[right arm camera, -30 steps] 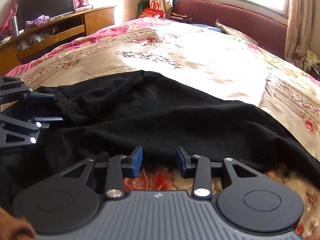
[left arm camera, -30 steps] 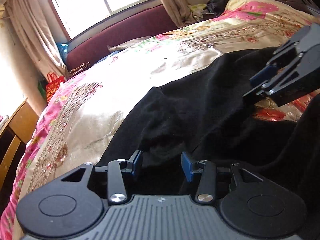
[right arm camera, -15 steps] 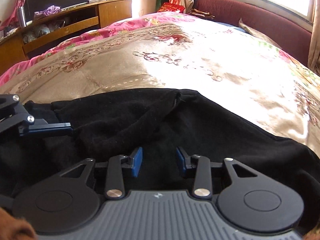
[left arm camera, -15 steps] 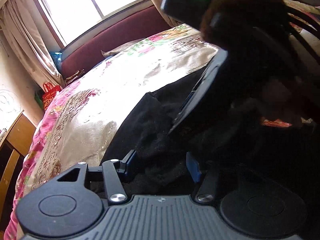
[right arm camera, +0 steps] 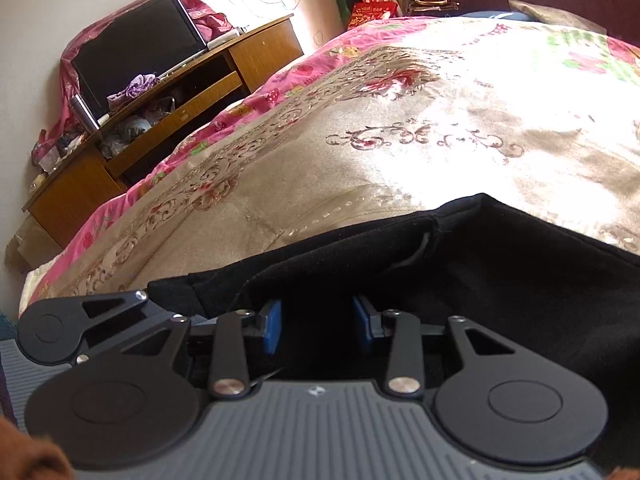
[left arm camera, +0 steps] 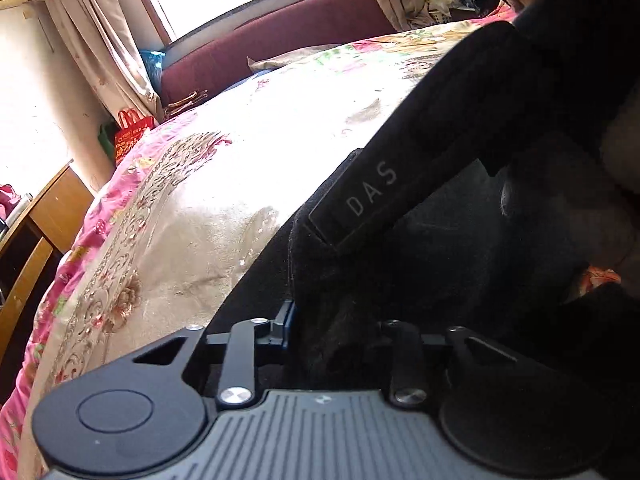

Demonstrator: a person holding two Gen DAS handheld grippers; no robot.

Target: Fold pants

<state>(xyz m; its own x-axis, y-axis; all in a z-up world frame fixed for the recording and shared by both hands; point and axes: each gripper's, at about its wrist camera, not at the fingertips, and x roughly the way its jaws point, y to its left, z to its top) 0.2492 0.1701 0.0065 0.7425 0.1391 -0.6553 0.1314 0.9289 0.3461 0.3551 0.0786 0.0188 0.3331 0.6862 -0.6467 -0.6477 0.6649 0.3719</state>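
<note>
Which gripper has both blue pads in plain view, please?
The right gripper: both pads show. On the left gripper, pants hide one.

The pants (right arm camera: 480,280) are plain black, no pattern at all. They're on a bedspread (right arm camera: 400,140) that's shiny beige-gold with reddish floral scrollwork and a hot pink flowery border. Both grippers are black with blue pads (right arm camera: 272,326) and a grey ribbed body; the right gripper (right arm camera: 316,326) shows both pads, the left gripper (left arm camera: 320,328) only one. Headboard (left arm camera: 300,40) is maroon, curtains (left arm camera: 100,32) pale beige, cabinet (right arm camera: 160,120) orange-brown wood with a black TV (right arm camera: 136,48) on it, draped in pink cloth. There's a red bag (left arm camera: 130,136) too.
</note>
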